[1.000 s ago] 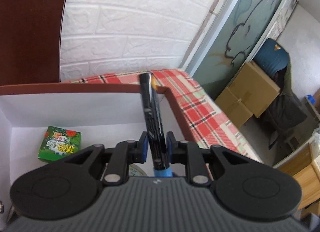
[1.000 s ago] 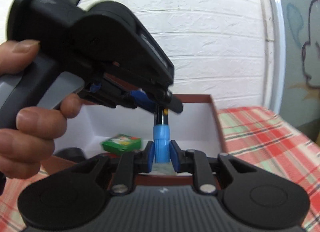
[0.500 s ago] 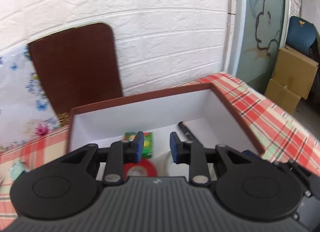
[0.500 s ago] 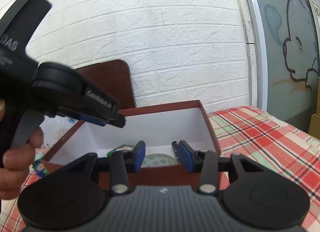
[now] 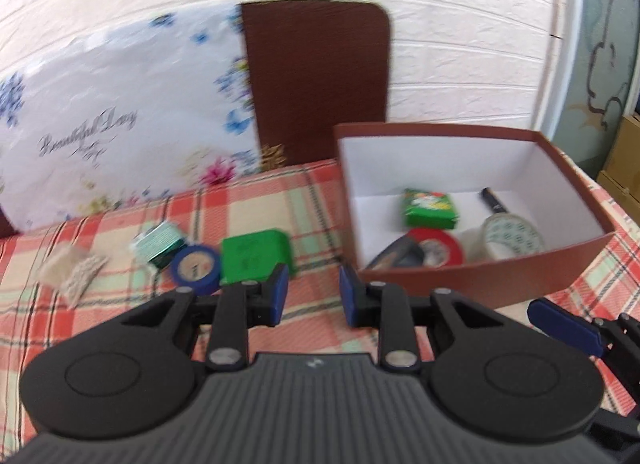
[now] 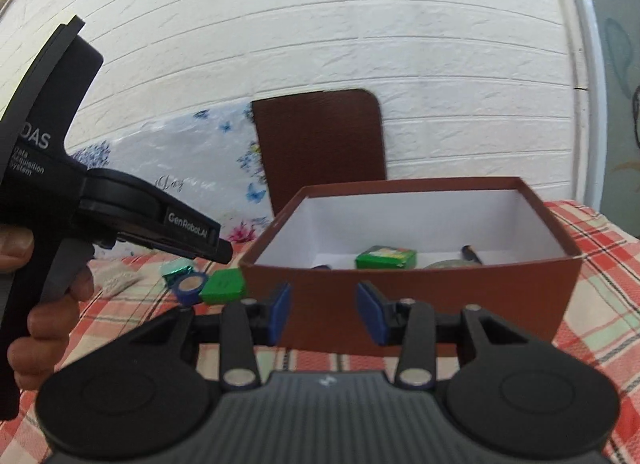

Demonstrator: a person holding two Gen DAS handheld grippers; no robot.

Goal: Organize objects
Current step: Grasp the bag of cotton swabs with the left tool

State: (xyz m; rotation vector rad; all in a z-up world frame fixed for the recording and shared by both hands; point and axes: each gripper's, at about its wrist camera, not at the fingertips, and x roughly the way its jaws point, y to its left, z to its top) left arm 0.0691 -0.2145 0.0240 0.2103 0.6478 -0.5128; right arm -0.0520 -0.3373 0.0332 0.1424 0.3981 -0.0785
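Ahead and to the right of my left claw (image 5: pixel 311 295) sits one brown box (image 5: pixel 480 278) holding one green packet (image 5: pixel 429 208), one black pen (image 5: pixel 493 199), one red tape roll (image 5: pixel 436 248), one pale tape roll (image 5: pixel 511 236) and a dark item I can't make out. To the front-left on the plaid cloth (image 5: pixel 120 304) lie one green block (image 5: pixel 255 252), one blue tape roll (image 5: pixel 196 270), one teal foil packet (image 5: pixel 158 244) and what look like two small mesh sachets (image 5: pixel 72 270). Both my claws gape wide and grip nothing, the right claw (image 6: pixel 325 312) hovering just short of the box's near wall.
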